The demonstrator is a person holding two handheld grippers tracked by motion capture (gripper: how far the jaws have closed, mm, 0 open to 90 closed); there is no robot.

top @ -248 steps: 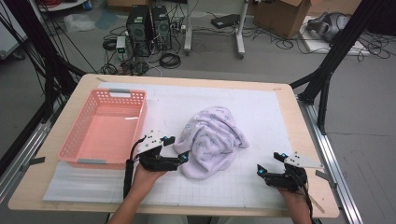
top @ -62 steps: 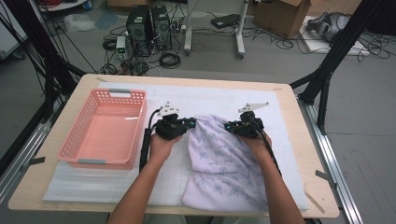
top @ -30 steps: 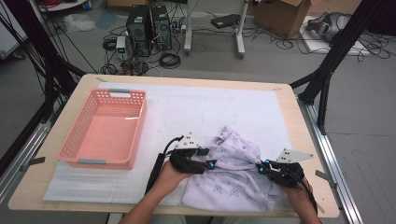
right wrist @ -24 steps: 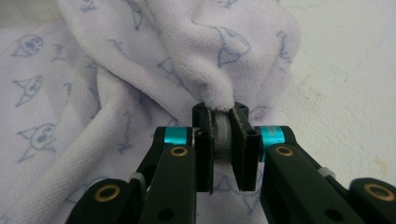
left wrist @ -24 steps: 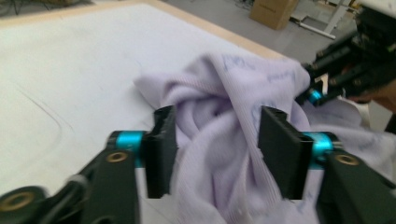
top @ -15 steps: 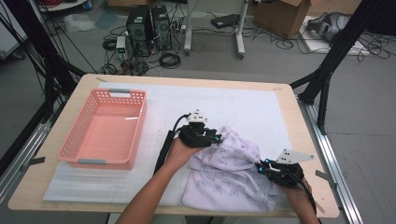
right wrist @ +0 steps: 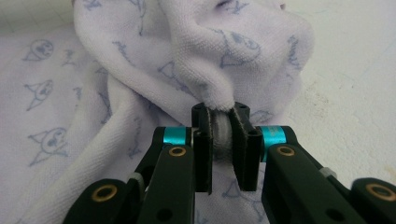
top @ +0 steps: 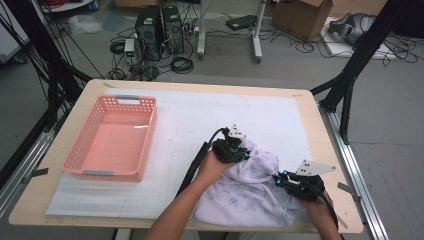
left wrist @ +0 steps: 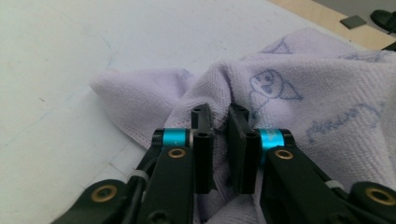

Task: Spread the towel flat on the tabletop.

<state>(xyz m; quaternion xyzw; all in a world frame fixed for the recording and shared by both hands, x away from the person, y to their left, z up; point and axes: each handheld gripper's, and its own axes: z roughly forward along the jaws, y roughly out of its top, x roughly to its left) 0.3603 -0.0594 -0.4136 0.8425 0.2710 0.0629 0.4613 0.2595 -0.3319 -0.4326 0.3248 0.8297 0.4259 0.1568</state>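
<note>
Folding of a pale lilac terry towel printed with small blue cartoon faces (top: 250, 192), which lies rumpled on the near right part of the white-padded worktop (top: 200, 120). The left hand-held gripper (top: 239, 150) sits at the towel's far edge; its jaws have just been closing and now stand narrow, with a ridge of the cloth pinched between the pads, seen in the left gripper view (left wrist: 219, 122). The right hand-held gripper (top: 284, 179) rests at the towel's right edge, jaws narrow and clamped on a rolled fold of the hem (right wrist: 219, 133). Judging by the layout, the two grips on separate edges let the cloth be lifted and stretched flat between the hands rather than dragged in a heap. A salmon-pink perforated plastic basket (top: 112, 140) stands well apart, to the left of the left hand-held gripper, probably as the destination. Faint blue script accompanies the printed faces; it is too blurred to read.
</note>
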